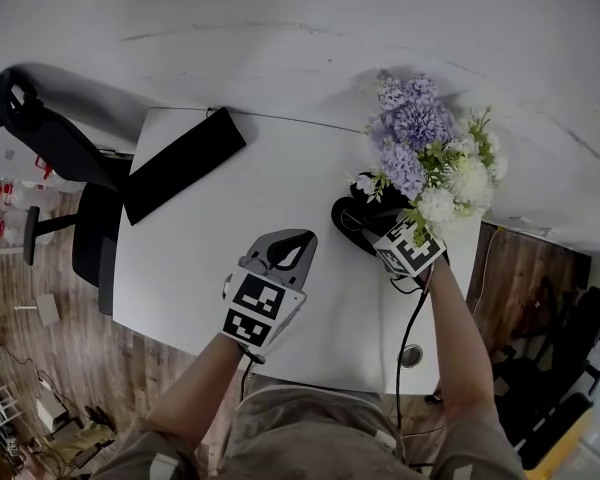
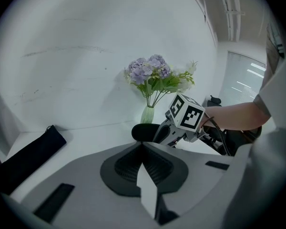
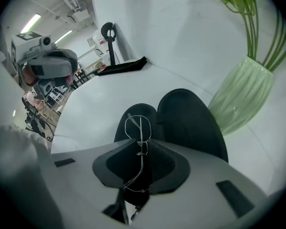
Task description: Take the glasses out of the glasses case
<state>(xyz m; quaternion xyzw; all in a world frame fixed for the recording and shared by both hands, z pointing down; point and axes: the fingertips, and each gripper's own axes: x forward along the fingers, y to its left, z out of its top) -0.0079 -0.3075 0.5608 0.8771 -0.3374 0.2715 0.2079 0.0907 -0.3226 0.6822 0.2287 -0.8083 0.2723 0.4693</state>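
Note:
The black glasses case (image 1: 352,214) lies open on the white table (image 1: 180,268), right beside the flower vase. In the right gripper view its lid (image 3: 193,118) stands up behind the base. My right gripper (image 3: 142,147) points steeply down over the case, shut on the thin wire-framed glasses (image 3: 138,125), whose one lens ring shows just above the jaw tips. The right gripper (image 2: 163,133) also shows in the left gripper view, at the case (image 2: 143,131). My left gripper (image 1: 292,244) hovers over the table's middle, left of the case, shut with nothing in it.
A pale green vase (image 3: 238,101) with purple and white flowers (image 1: 425,148) stands right behind the case. A long black pouch (image 1: 185,163) lies at the table's far left corner. A black chair (image 1: 50,148) stands off the left edge. A white wall backs the table.

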